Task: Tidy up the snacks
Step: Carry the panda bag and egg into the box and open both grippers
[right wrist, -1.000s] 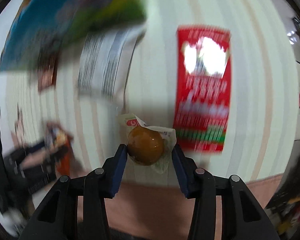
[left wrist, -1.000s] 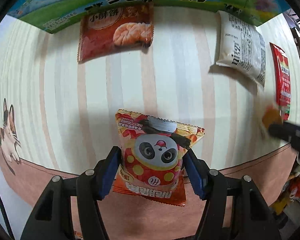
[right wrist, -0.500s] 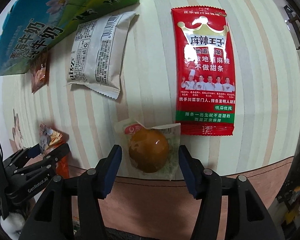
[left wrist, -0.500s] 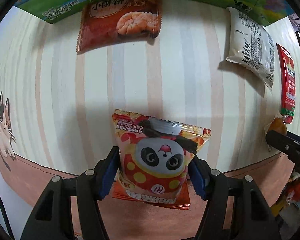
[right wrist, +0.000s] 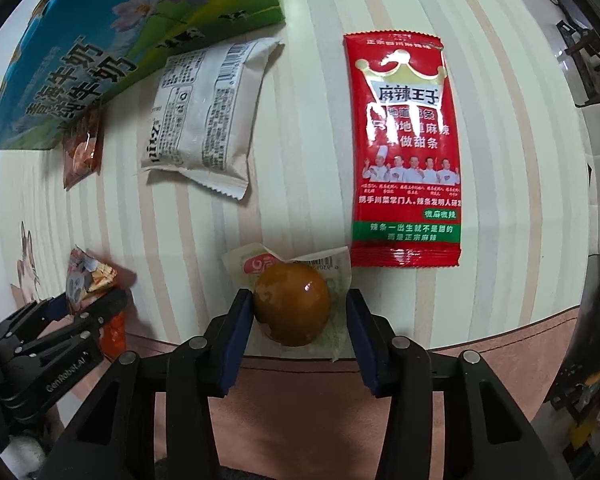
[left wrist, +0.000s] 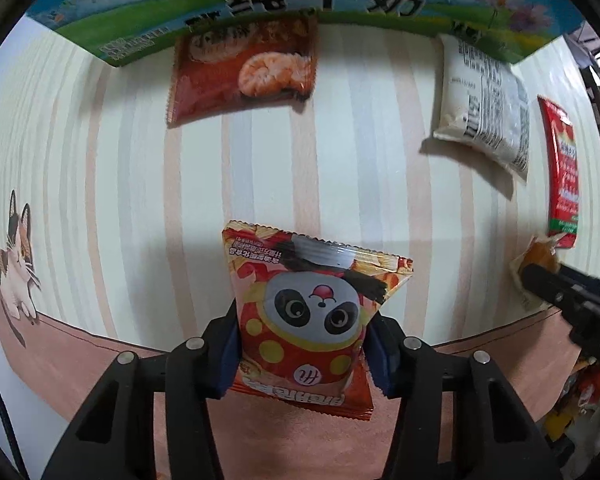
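Left claw (left wrist: 302, 354) pinching orange panda-print crinkly snack bag (left wrist: 308, 312); right claw (right wrist: 296, 334) spread around clear-wrapped brown braised egg (right wrist: 292, 304), on striped bench (right wrist: 300, 160)

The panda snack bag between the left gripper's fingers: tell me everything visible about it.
The panda snack bag is a glossy orange-red foil pouch with a cartoon panda face, yellow dots and crimped, serrated end seals. It looks puffed and unopened. The left hand-held gripper clamps its lower half between blue pads, the top seal pointing away from the camera, over the striped tablecloth.
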`<state>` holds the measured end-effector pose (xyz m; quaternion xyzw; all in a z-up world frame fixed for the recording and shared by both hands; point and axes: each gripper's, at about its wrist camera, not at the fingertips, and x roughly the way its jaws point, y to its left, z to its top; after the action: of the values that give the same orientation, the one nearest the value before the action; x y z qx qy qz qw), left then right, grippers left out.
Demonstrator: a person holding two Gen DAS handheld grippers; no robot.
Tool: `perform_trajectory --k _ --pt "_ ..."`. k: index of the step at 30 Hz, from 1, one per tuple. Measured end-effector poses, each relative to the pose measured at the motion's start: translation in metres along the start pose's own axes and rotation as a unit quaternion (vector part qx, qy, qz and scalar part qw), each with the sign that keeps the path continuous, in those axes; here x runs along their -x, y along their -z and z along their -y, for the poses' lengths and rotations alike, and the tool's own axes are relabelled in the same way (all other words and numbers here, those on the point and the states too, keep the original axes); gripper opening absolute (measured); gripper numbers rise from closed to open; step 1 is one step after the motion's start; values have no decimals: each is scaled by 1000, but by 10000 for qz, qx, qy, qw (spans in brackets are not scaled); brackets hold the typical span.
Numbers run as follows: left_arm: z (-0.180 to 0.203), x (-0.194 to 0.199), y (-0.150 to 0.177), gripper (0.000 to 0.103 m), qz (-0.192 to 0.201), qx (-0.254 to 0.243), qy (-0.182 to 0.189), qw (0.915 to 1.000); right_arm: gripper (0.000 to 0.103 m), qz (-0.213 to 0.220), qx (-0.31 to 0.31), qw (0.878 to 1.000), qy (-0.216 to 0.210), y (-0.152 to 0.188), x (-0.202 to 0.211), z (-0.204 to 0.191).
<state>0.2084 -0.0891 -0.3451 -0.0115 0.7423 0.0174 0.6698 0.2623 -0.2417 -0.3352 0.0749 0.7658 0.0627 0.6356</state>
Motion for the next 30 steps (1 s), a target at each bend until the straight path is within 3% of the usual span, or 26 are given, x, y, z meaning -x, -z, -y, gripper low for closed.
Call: perform_trajectory --k 10,17,23,27,30 --pt "-20 45 5 49 343 111 262 9990 49 127 80 9986 -503 16 18 -25" --pt "-34 119 0 49 892 177 677 9936 49 509 189 9915 -1186 11 74 -51" --pt "-48 185 -36 49 1495 164 812 9853 49 1055 263 9793 -1706 -25 140 -68" --pt "-58 206 -77 49 1757 167 568 9827 49 1435 362 9731 -1766 -63 178 -81" --pt "-70 208 -108 49 1745 192 369 9838 49 1595 384 9723 -1666 -92 193 -83"
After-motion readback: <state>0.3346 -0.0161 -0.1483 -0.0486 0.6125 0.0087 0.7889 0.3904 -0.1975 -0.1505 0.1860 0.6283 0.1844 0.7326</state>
